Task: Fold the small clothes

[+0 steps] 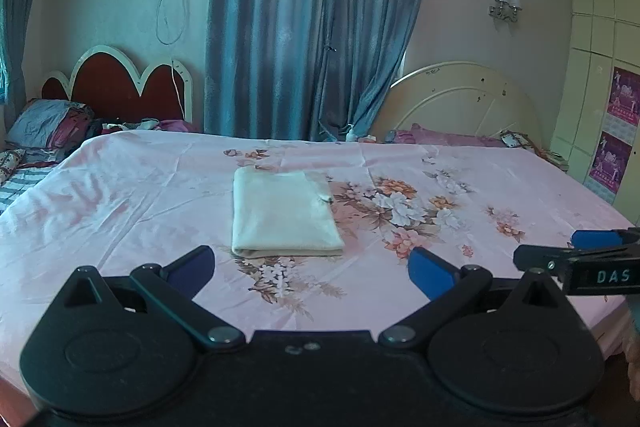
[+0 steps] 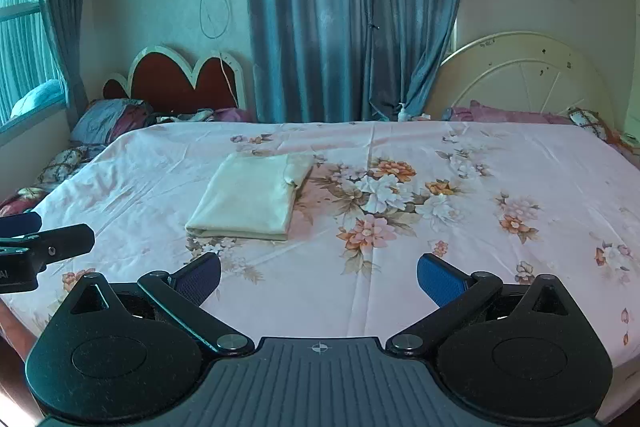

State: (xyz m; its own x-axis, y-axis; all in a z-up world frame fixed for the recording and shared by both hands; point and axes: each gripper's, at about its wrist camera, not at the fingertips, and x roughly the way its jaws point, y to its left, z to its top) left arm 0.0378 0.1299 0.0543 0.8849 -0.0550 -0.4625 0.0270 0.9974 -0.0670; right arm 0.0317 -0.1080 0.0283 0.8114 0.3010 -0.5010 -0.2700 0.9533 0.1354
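I have both grippers held low over the near edge of the bed (image 1: 120, 195), and neither one touches anything. My left gripper (image 1: 312, 267) is spread wide, its blue pads well apart with only the flowered sheet (image 1: 420, 203) between them. Straight ahead of it, just past the fingertips, lies the garment (image 1: 284, 215): a cream piece folded into a neat rectangle, flat on the sheet, its folded edge facing me. My right gripper (image 2: 319, 277) is spread just as wide and holds nothing. From its camera the garment (image 2: 250, 197) sits ahead and off to the left, beyond the left pad, with the big flower print directly in front of the gap. Each gripper shows in the other's view: the right one (image 1: 576, 247) comes in from the right edge of the left camera, seen side-on, so from that view alone I cannot tell how far it is parted; the left one (image 2: 28, 231) comes in at the left edge of the right camera. Well beyond the garment, at the far side of the bed, I see pillows (image 2: 520, 115), a pale headboard (image 2: 524, 75), a red headboard (image 1: 116, 87) further left and a blue curtain (image 2: 352, 19) between them.
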